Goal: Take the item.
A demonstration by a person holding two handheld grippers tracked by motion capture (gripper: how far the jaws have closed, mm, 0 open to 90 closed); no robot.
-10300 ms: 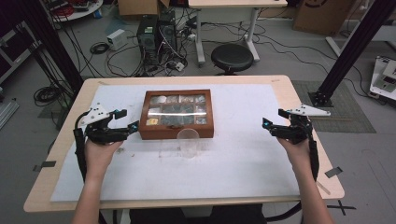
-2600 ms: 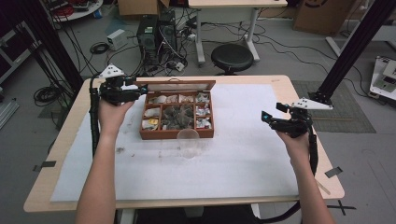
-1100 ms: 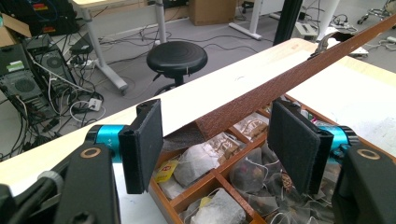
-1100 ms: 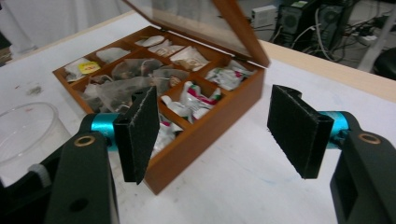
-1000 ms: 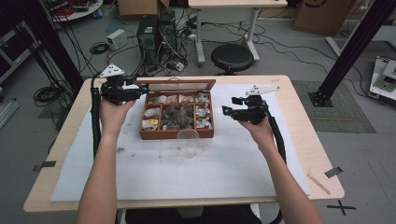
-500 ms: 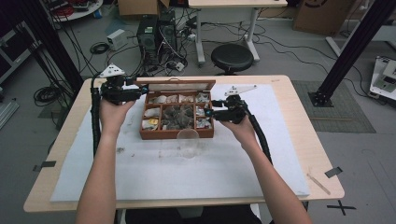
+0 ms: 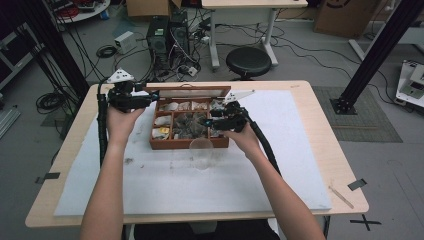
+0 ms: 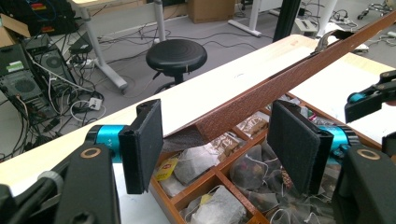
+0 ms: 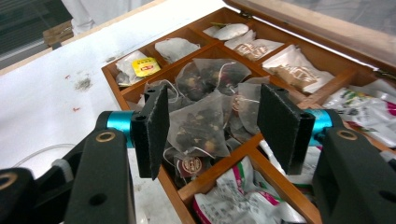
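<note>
While lid stands raised (propped), right hand-held gripper straddles tea bag.

A: We see a reddish-brown wooden box on the white mat.

B: Inside that box, we see translucent tea bags with dark leaves, and a yellow sachet in its corner compartment.

A: We see black pads and blue collars on the right gripper above the box, and pale wood on the table around the mat.

wooden tea box | lid raised | tea bags in compartments
</note>
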